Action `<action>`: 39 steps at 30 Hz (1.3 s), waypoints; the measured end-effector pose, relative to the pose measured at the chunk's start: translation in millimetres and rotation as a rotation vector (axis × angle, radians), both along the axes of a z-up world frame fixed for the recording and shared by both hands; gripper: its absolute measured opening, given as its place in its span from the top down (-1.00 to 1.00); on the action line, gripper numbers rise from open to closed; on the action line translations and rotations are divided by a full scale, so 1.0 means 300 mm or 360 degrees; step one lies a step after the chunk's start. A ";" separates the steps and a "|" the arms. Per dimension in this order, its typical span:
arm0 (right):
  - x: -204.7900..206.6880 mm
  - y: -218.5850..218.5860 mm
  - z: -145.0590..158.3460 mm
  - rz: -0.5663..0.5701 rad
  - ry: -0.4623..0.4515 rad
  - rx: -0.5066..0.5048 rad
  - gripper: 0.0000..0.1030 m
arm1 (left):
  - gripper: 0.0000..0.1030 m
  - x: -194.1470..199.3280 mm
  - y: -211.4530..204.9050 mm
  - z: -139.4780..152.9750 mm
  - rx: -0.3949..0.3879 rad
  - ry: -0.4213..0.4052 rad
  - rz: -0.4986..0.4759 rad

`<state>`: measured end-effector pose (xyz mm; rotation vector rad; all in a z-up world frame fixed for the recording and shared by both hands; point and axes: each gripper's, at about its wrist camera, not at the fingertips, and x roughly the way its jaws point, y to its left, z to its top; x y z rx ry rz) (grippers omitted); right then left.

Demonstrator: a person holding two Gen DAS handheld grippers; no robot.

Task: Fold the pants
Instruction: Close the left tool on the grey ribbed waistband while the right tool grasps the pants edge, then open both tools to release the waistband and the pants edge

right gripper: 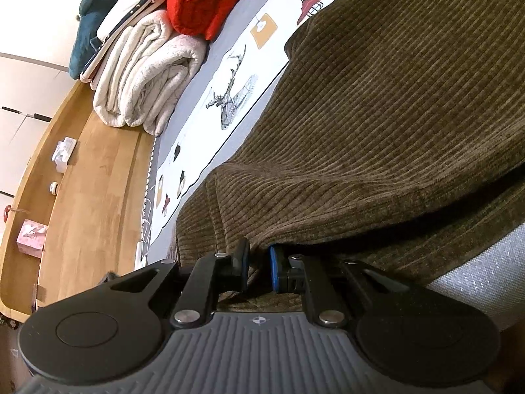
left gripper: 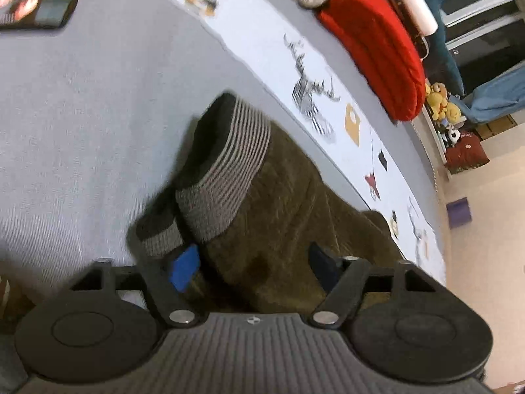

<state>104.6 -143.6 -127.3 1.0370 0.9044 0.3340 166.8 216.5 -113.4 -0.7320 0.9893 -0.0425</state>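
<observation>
The olive corduroy pants are pinched by the right hand-held gripper at lower centre, while their fabric is straddled by the wide-spread left hand-held gripper.

Grey bed: brown pants, red cushion, folded blanket.

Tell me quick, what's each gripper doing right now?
Left gripper: open around the pants.
Right gripper: shut on the pants.

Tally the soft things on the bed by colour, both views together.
Brown: 1, the corduroy pants
Red: 1, the cushion
Cream: 1, the folded blanket
Teal: 1, the pillow
Total: 4
</observation>
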 end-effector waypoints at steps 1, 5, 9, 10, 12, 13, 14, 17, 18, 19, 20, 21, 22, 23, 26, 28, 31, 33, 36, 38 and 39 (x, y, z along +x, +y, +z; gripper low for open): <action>-0.002 -0.001 -0.004 0.0005 0.0001 0.0005 0.74 | -0.19 0.005 -0.008 0.001 0.0051 -0.0005 0.0016; -0.005 0.007 -0.021 0.0013 0.0015 0.0008 0.73 | 0.50 0.009 -0.011 -0.021 0.0158 0.0067 0.0106; 0.005 0.021 -0.053 0.0049 0.0112 -0.0014 0.64 | 0.55 0.001 0.010 -0.018 0.0146 0.0061 0.0115; 0.010 0.024 -0.068 0.0064 0.0153 -0.0001 0.50 | 0.55 -0.001 0.010 -0.017 0.0154 0.0057 0.0111; 0.014 0.021 -0.096 0.0053 0.0195 0.0066 0.42 | 0.56 -0.001 0.007 -0.016 0.0177 0.0046 0.0101; 0.016 0.018 -0.105 0.0038 0.0203 0.0099 0.40 | 0.56 0.000 0.003 -0.014 0.0193 0.0041 0.0096; 0.019 0.018 -0.111 0.0026 0.0210 0.0120 0.40 | 0.57 0.001 -0.002 -0.012 0.0214 0.0036 0.0089; 0.028 0.027 -0.110 0.0008 0.0216 0.0130 0.40 | 0.62 -0.007 -0.027 0.016 0.0275 0.0002 0.0071; 0.026 0.031 -0.104 -0.0001 0.0201 0.0124 0.42 | 0.64 -0.011 -0.039 0.032 0.0294 -0.0026 0.0062; 0.023 0.036 -0.100 -0.0001 0.0181 0.0101 0.72 | 0.67 -0.020 -0.043 0.046 0.0305 -0.0055 0.0055; 0.020 0.044 -0.093 0.0007 0.0160 0.0081 0.81 | 0.70 -0.029 -0.042 0.058 0.0300 -0.0076 0.0049; 0.012 0.050 -0.082 0.0003 0.0139 0.0058 0.81 | 0.71 -0.037 -0.042 0.068 0.0294 -0.0094 0.0045; 0.003 0.054 -0.071 0.0006 0.0110 0.0037 0.82 | 0.72 -0.048 -0.036 0.079 0.0288 -0.0109 0.0043; -0.001 0.054 -0.058 0.0019 0.0081 0.0020 0.82 | 0.73 -0.060 -0.028 0.089 0.0278 -0.0127 0.0045; -0.021 0.063 -0.017 0.0073 -0.0009 -0.0012 0.82 | 0.74 -0.088 0.007 0.091 0.0231 -0.0130 0.0049; -0.021 0.072 -0.022 0.0119 -0.0017 -0.0067 0.82 | 0.74 -0.084 0.017 0.056 0.0224 -0.0046 0.0052; -0.011 0.084 -0.097 0.0118 0.0105 -0.0055 0.83 | 0.73 -0.082 0.015 0.028 0.0246 0.0006 0.0044; -0.025 0.079 -0.102 0.0091 0.0092 -0.0018 0.83 | 0.73 -0.094 0.018 0.039 0.0265 -0.0014 0.0046; -0.044 0.081 -0.047 0.0121 0.0006 -0.0061 0.83 | 0.82 -0.129 0.035 0.062 0.0266 -0.0042 0.0086; -0.044 0.080 -0.019 0.0153 -0.0049 -0.0095 0.83 | 0.95 -0.152 0.047 0.083 0.0380 -0.0066 0.0161; -0.040 0.079 -0.025 0.0166 -0.0046 -0.0105 0.83 | 0.95 -0.151 0.057 0.079 0.0423 -0.0039 0.0196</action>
